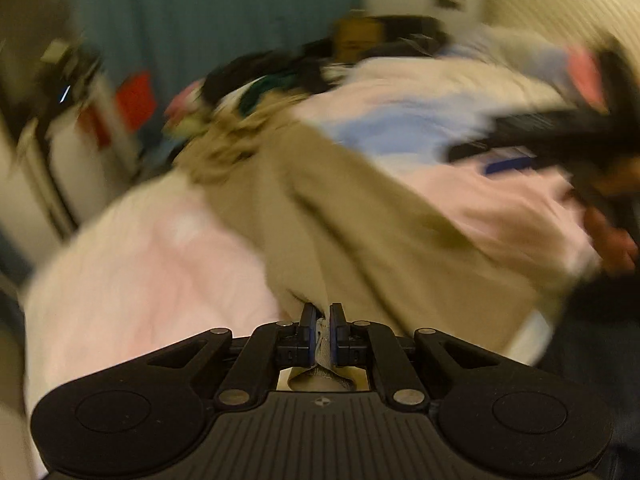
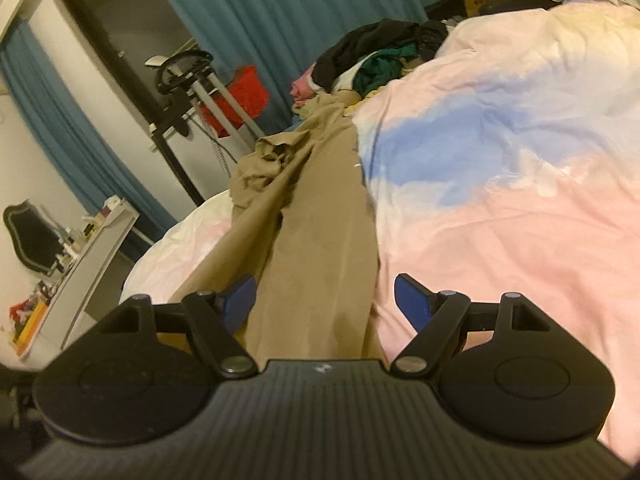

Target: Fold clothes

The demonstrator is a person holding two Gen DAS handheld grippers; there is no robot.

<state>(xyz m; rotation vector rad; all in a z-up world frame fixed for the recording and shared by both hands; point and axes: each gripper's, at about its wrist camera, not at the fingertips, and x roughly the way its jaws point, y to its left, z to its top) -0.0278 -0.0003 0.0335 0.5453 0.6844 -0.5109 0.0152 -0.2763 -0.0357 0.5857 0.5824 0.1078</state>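
Observation:
A tan garment (image 1: 340,216), seemingly trousers, lies stretched across a bed with a pink, blue and white duvet (image 1: 132,264). My left gripper (image 1: 322,316) is shut on the garment's near end. The left wrist view is blurred. My right gripper (image 1: 520,148) shows at that view's right, above the duvet. In the right wrist view the right gripper (image 2: 325,300) is open, its blue pads (image 2: 412,300) on either side of the tan garment (image 2: 312,240), which runs away to a crumpled far end (image 2: 272,160).
A pile of dark, green and pink clothes (image 2: 368,60) lies at the far side of the duvet (image 2: 520,208). A red bin (image 2: 244,96), a stand with a steering wheel (image 2: 184,68), blue curtains (image 2: 280,12) and a white shelf (image 2: 92,248) stand left of the bed.

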